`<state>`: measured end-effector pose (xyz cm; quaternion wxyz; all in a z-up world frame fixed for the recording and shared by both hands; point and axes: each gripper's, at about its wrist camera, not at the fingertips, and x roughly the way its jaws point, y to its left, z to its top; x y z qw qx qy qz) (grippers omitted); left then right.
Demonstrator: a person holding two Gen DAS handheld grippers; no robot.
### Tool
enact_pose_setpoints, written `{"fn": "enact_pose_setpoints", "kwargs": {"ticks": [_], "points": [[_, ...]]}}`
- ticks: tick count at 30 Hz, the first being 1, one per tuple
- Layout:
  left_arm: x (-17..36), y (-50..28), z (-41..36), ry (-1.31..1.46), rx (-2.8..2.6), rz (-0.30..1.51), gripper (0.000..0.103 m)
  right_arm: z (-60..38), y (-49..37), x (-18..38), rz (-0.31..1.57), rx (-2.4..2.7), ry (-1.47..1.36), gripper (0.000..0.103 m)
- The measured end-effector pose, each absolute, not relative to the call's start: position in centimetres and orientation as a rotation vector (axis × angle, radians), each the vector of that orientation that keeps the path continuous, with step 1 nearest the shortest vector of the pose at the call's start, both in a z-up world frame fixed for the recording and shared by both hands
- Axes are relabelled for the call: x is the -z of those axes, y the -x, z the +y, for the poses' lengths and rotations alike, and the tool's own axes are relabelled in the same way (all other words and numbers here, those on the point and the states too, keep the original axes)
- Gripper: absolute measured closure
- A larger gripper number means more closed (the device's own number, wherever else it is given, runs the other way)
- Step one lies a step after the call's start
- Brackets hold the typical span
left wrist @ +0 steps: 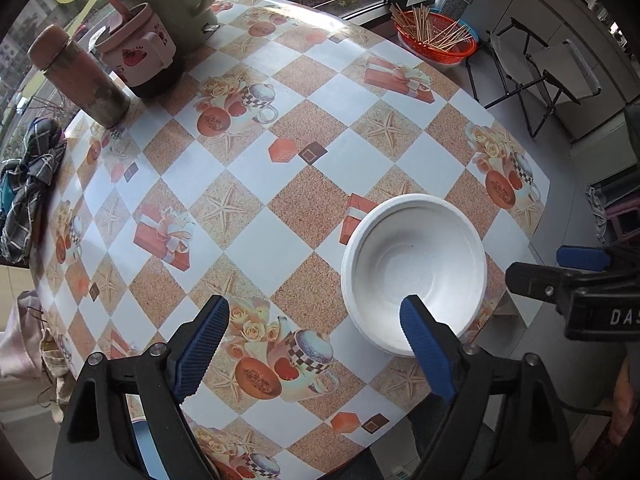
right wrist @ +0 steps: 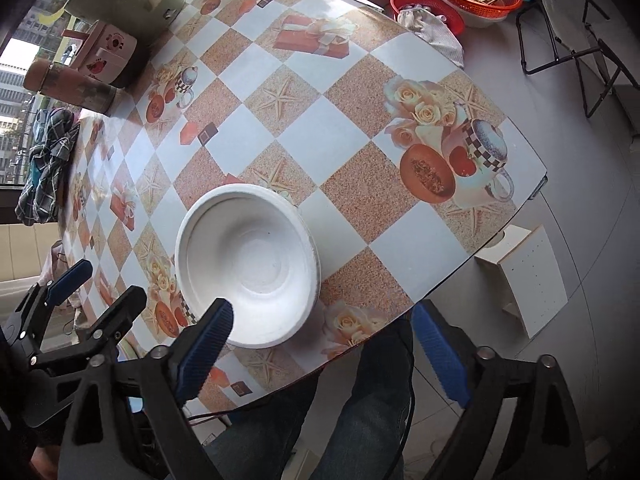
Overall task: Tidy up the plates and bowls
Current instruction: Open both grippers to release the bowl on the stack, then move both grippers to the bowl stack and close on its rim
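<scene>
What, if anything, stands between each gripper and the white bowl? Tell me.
Nothing visible does. The white bowl sits alone near the table edge, both the left gripper and right gripper open above it. The thermos and pink container stand at the far end.

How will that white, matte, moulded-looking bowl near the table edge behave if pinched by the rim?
The white moulded bowl looks thin-walled and pulpy, so probably light and slightly flexible; a hard pinch may dent the rim. Its matte surface likely isn't slippery. It sits upright on a glossy patterned tablecloth, so a push would probably slide it, not tip it.
</scene>
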<state>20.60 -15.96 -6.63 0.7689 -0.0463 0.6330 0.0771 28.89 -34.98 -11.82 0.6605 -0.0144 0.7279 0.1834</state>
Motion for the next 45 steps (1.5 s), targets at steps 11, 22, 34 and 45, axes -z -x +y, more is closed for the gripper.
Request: {"fn": "enact_pose_setpoints", "kwargs": {"ticks": [11, 22, 34, 45], "points": [[10.9, -15.5, -14.4, 0.259, -0.198, 1.646, 0.0, -37.5, -24.0, 15.2, 1.858, -0.312, -0.076, 0.0], [10.8, -14.9, -14.1, 0.22, -0.211, 1.653, 0.0, -38.3, -23.5, 15.6, 1.885, -0.275, -0.117, 0.0], [11.0, -14.5, -14.0, 0.245, -0.202, 1.668, 0.0, -37.3, -22.5, 15.6, 1.895, -0.295, -0.081, 0.0], [11.3, -14.6, -14.2, 0.242, -0.194, 1.68, 0.0, -37.7, -22.5, 16.4, 1.92, -0.287, -0.096, 0.0]]}}
